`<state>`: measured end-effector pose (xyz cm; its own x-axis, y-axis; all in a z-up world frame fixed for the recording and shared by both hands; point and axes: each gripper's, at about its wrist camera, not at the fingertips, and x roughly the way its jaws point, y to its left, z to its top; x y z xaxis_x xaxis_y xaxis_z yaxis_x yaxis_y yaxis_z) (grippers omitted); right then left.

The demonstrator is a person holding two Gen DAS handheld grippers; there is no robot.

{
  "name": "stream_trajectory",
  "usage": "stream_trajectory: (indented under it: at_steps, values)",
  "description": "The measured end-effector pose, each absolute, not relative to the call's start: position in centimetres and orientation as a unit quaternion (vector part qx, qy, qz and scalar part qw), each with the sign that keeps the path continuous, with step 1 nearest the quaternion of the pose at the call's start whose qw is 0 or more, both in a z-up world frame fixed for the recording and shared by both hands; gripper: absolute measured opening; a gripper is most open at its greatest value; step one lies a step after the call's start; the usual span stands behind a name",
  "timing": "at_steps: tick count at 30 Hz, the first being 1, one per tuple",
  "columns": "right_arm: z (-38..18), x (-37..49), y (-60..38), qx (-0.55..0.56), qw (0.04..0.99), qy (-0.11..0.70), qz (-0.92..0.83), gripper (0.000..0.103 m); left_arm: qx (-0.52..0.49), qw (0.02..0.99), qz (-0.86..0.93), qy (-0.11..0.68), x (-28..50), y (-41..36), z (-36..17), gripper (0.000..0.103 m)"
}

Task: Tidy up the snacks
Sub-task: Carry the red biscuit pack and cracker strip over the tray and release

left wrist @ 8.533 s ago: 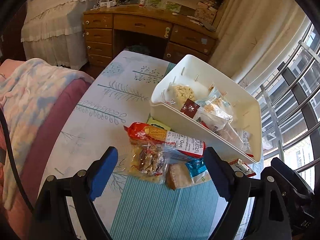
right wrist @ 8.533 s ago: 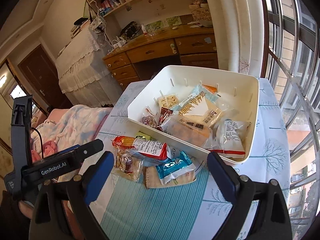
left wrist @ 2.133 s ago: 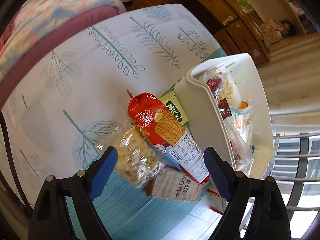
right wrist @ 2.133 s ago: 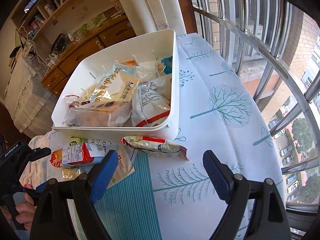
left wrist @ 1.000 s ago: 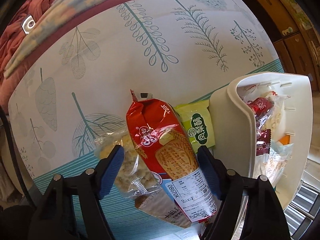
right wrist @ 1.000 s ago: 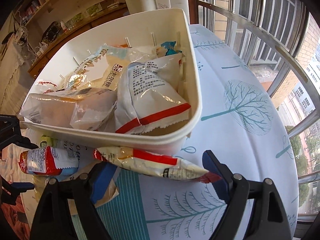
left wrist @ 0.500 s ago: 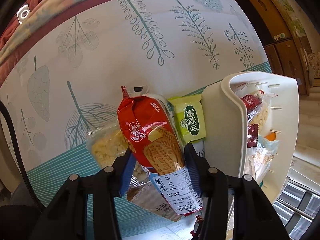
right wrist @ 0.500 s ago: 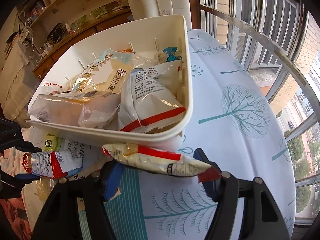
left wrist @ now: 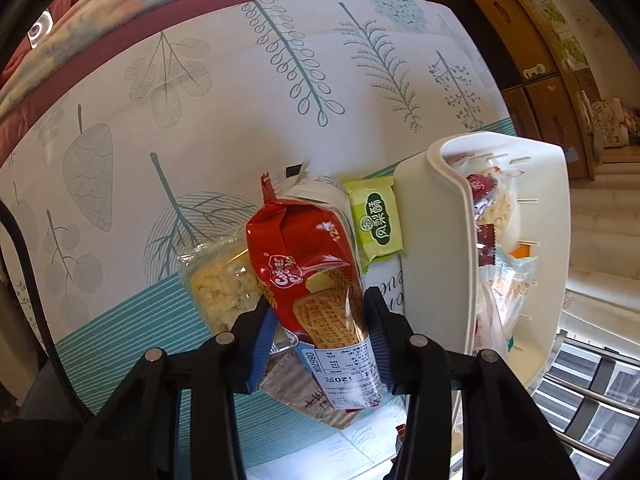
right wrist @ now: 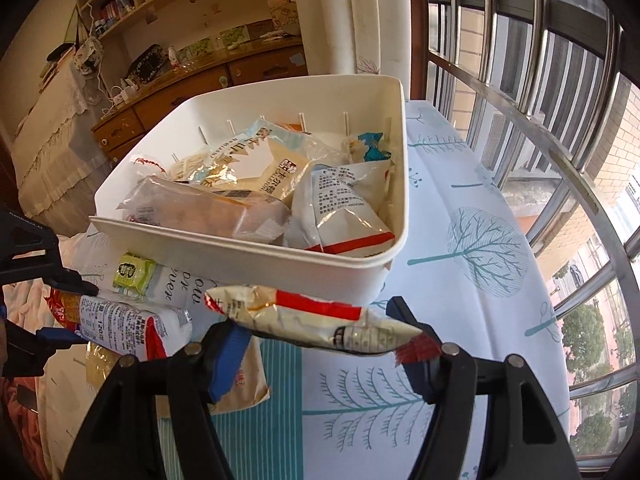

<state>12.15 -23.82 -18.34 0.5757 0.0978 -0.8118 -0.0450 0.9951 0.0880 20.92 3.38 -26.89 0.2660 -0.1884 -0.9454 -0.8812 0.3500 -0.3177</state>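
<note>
Left gripper (left wrist: 320, 320) has its blue fingers (left wrist: 260, 332) clamped on the long red biscuit pack (left wrist: 308, 276), having just squeezed in; the pack sits over a clear bag of pale crackers (left wrist: 220, 284) on the leaf-print desk (left wrist: 200, 80). Right gripper (right wrist: 320, 328) pinches the cream-and-red snack sachet (right wrist: 308, 320) end to end, lifted just in front of the white plastic bin (right wrist: 248, 256) stuffed with packets. A small green packet (left wrist: 376, 220) lies against the bin's wall
</note>
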Motion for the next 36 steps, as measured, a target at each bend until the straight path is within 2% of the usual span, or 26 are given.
stream_trajectory:
  at_steps: [20, 29, 36]
  values:
    - [-12.3, 11.9, -21.2, 0.021, 0.911, 0.398, 0.104, 0.068, -0.448, 0.722, 0.256, 0.46, 19.0, 3.4, -16.2, 0.038]
    - [-10.6, 13.5, -21.3, 0.013, 0.925, 0.363, 0.108, 0.068, -0.419, 0.782, 0.2, 0.415, 21.4, 1.5, -12.2, 0.038]
    - [-10.5, 15.5, -21.8, 0.012, 0.928, 0.352, 0.119, 0.068, -0.37, 0.824, 0.172, 0.393, 24.2, -0.3, -11.6, 0.037]
